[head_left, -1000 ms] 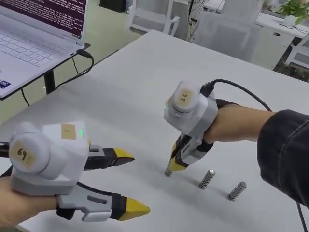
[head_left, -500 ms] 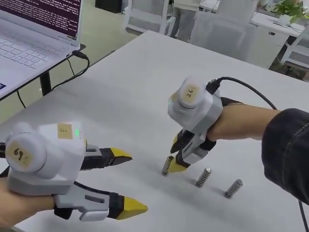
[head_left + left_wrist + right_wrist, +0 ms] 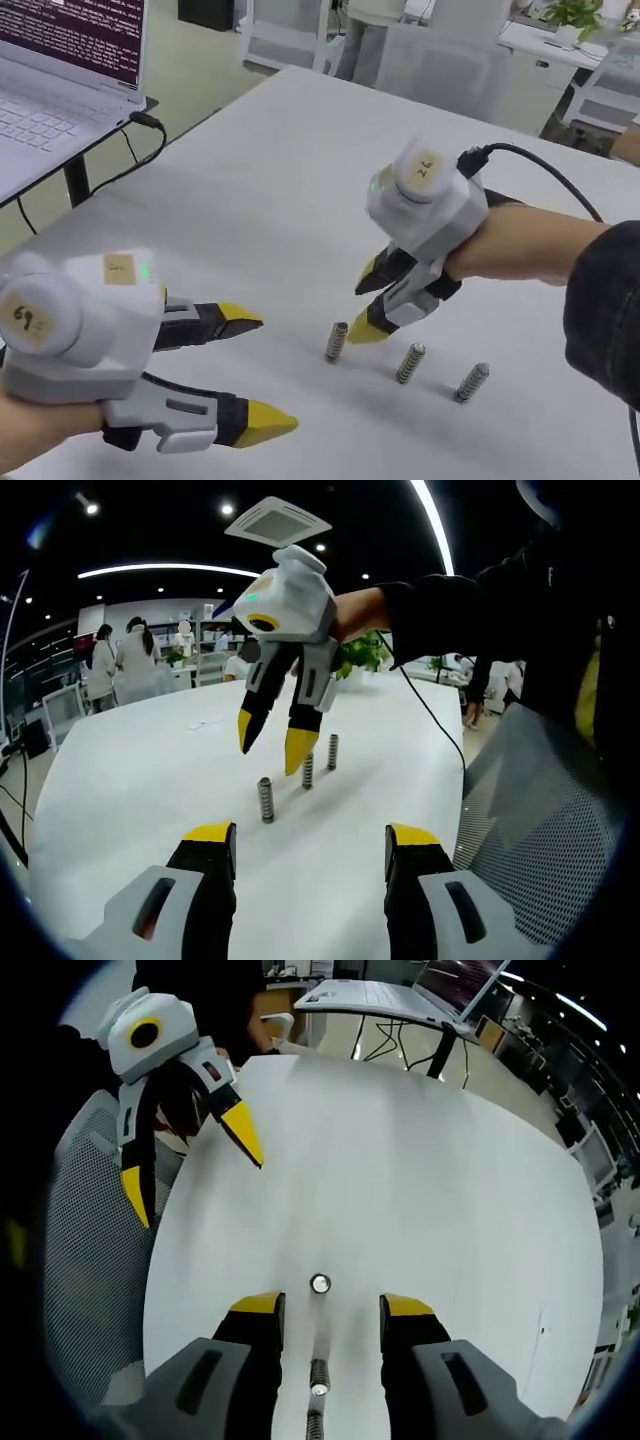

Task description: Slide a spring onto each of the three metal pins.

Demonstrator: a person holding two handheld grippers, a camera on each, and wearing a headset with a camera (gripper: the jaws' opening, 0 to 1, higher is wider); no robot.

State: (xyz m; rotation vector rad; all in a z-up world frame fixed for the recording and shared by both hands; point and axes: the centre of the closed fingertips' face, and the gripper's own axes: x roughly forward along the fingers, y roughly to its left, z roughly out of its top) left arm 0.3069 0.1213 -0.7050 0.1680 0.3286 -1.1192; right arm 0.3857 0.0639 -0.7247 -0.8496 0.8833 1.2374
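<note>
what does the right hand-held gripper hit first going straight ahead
Probably the spring-covered metal pin centred between the open jaws of the right hand-held gripper, then the white tabletop; depth is unclear.

The table (image 3: 260, 180) is plain white. The left gripper (image 3: 275, 372) and the right gripper (image 3: 355, 315) share one scheme: pale grey-white bodies, black jaws ending in bright yellow tips, and a small green light on the housing. Each carries a round beige label with dark handwritten digits, 69 on the left one and 26 on the right. The three springs (image 3: 409, 363) are silver-grey metal, ringed with fine coils. A black cable (image 3: 540, 175) runs from the right gripper. The sleeve (image 3: 610, 300) is dark blue-grey. The laptop (image 3: 40, 110) is silvery white, its screen deep purple with rows of pale text. The plant (image 3: 575, 12) is green, and the chair (image 3: 530, 800) is a grey mesh.
</note>
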